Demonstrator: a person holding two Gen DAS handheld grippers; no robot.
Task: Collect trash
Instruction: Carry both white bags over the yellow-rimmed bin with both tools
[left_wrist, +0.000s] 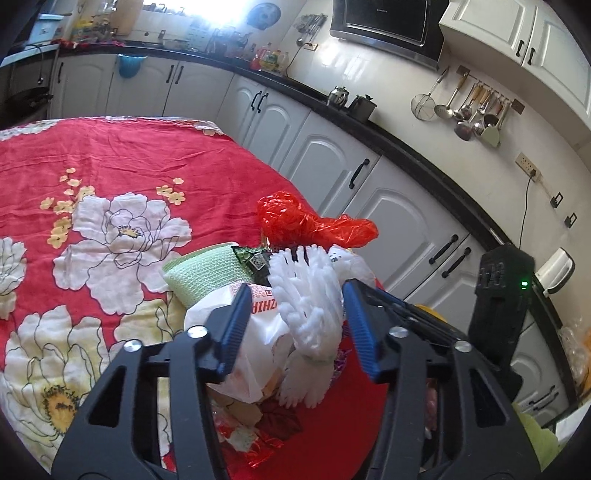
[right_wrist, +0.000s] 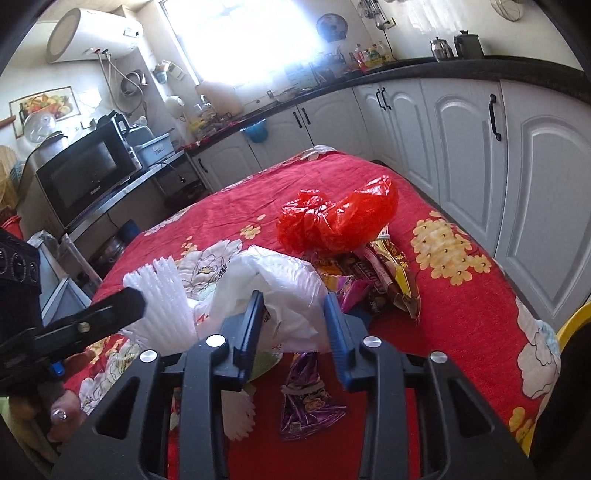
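- The left tool (left_wrist: 295, 325) is straddling the white foam net (left_wrist: 306, 295), jaws partly closed, pads not visibly pressing.
- The right tool (right_wrist: 293, 328) is closing around the white plastic bag (right_wrist: 273, 291); whether it grips, I cannot tell.
- Both are lying straight ahead on the red worktop (right_wrist: 461, 314), the red bag (right_wrist: 336, 218) farther off.

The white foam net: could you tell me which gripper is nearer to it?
Left. The left gripper has the white foam net between its jaws; the right gripper straddles the white plastic bag beside it.
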